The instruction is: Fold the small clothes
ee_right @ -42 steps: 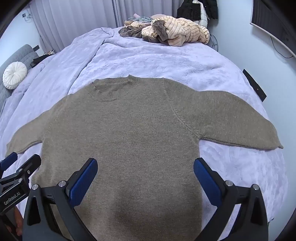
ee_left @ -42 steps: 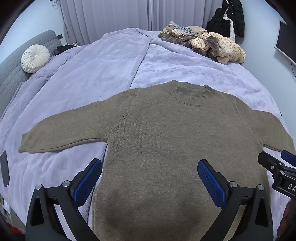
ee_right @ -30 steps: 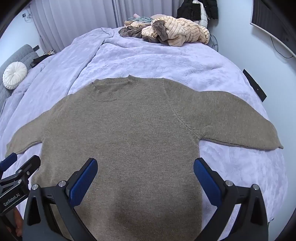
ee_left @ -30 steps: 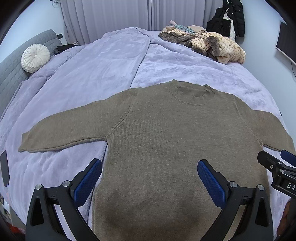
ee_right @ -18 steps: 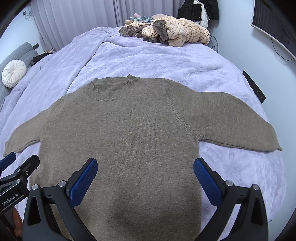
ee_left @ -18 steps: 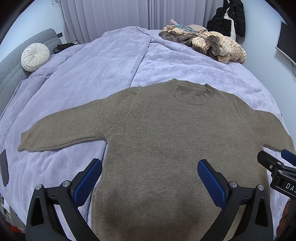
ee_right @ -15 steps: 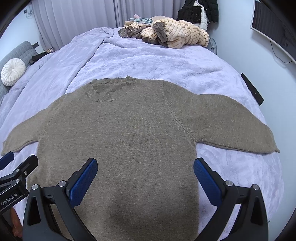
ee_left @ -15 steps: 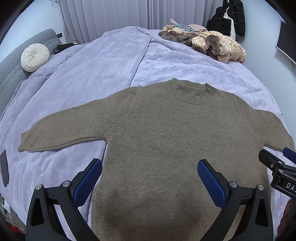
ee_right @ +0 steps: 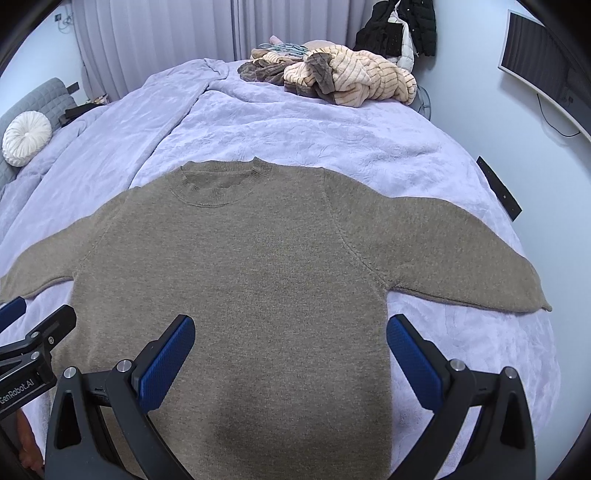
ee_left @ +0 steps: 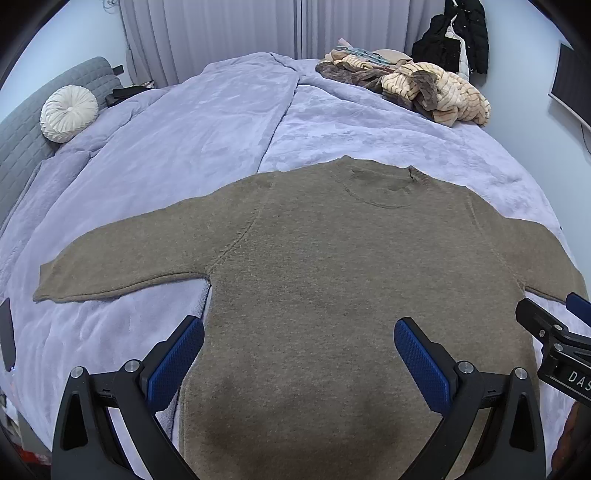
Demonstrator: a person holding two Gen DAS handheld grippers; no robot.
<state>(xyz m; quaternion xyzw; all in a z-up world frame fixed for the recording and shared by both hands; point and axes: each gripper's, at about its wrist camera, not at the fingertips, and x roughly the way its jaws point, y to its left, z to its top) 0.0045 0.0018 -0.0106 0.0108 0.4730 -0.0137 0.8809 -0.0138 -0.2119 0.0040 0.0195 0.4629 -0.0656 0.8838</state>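
Observation:
A taupe knit sweater (ee_left: 332,266) (ee_right: 258,266) lies flat and face up on the lilac bedspread (ee_left: 192,147) (ee_right: 295,129), sleeves spread to both sides, collar pointing away from me. My left gripper (ee_left: 299,354) hovers open above the sweater's lower left body, nothing between its blue pads. My right gripper (ee_right: 290,350) is open too, over the lower right body, and its tip shows at the right edge of the left wrist view. The sweater's hem is hidden below both views.
A heap of striped and brown clothes (ee_left: 413,88) (ee_right: 332,77) sits at the bed's far side. A round white cushion (ee_left: 68,112) (ee_right: 26,138) rests by the grey headboard on the left. A dark jacket (ee_right: 399,26) hangs on the far wall. The bed edge drops off on the right (ee_right: 535,229).
Both grippers have risen and drawn back slightly, so the sweater sits a little lower in each view. The sweater itself has not moved, and both grippers stay open.

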